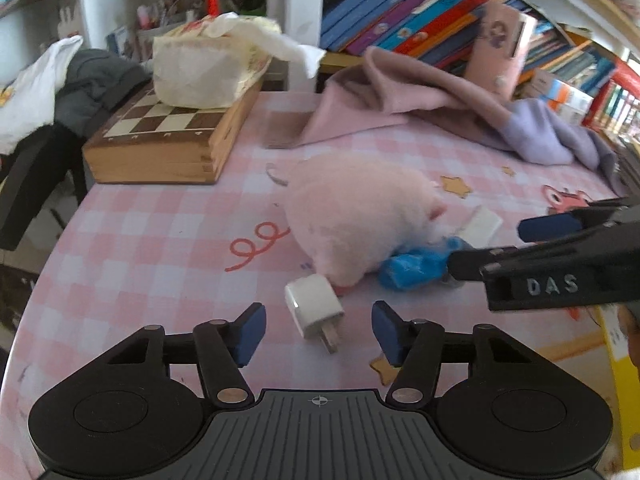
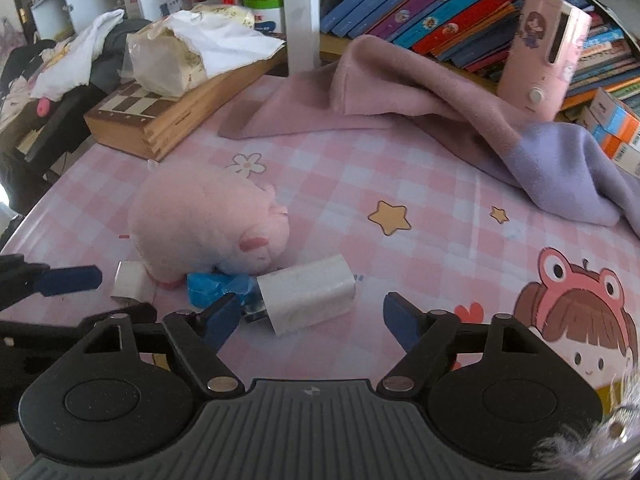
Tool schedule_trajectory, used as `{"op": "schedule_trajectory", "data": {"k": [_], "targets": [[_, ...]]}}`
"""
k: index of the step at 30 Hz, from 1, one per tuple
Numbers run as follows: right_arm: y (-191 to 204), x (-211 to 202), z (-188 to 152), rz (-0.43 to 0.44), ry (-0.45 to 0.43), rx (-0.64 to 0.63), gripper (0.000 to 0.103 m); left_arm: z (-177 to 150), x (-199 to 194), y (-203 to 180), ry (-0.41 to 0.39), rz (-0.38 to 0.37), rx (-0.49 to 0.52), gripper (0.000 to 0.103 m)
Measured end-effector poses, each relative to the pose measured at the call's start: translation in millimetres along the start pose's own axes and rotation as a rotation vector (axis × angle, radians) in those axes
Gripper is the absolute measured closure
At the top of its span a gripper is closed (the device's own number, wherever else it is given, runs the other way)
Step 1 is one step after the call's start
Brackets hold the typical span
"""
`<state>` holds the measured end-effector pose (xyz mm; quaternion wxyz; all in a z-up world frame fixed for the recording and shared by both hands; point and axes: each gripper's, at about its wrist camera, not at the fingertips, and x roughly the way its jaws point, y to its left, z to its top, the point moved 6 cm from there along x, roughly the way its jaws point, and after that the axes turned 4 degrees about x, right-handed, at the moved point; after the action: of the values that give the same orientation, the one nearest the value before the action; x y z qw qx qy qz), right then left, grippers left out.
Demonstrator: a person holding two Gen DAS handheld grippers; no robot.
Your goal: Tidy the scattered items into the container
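Observation:
A pink plush pig (image 1: 360,216) lies on the pink checked table (image 1: 160,240); it also shows in the right wrist view (image 2: 204,228). A small white charger (image 1: 314,307) lies between the fingers of my open left gripper (image 1: 318,330). A larger white charger (image 2: 306,294) lies between the fingers of my open right gripper (image 2: 312,320). A blue crumpled wrapper (image 1: 416,266) lies against the pig, also seen in the right wrist view (image 2: 212,286). The right gripper's fingers (image 1: 548,228) enter the left wrist view from the right. No container is clearly in view.
A wooden chess box (image 1: 168,136) with a tissue pack (image 1: 208,68) on it stands at the back left. A pink and purple cloth (image 2: 440,112) lies at the back right before shelves of books (image 2: 440,12). A pink device (image 2: 544,48) stands by the books.

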<state>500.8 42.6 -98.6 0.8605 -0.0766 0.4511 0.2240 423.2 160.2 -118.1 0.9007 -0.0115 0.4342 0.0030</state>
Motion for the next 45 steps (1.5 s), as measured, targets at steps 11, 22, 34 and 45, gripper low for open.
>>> {"op": "schedule_trajectory", "data": {"k": [11,22,34,45], "targets": [[6.7,14.4,4.3,0.045,0.019,-0.037,0.020,-0.1,17.5,-0.8,0.033,0.010,0.015,0.053],[2.5,12.3,-3.7,0.037,0.059,-0.073,0.020,-2.2,15.1,-1.0,0.040,0.012,0.019,0.053],[9.0,29.8,-1.4,0.040,0.067,-0.136,0.038,3.5,19.2,0.6,0.035,0.055,0.032,0.074],[5.0,0.7,-2.2,0.033,0.014,-0.065,0.038,-0.2,-14.5,-1.6,0.003,0.001,0.034,0.079]]}}
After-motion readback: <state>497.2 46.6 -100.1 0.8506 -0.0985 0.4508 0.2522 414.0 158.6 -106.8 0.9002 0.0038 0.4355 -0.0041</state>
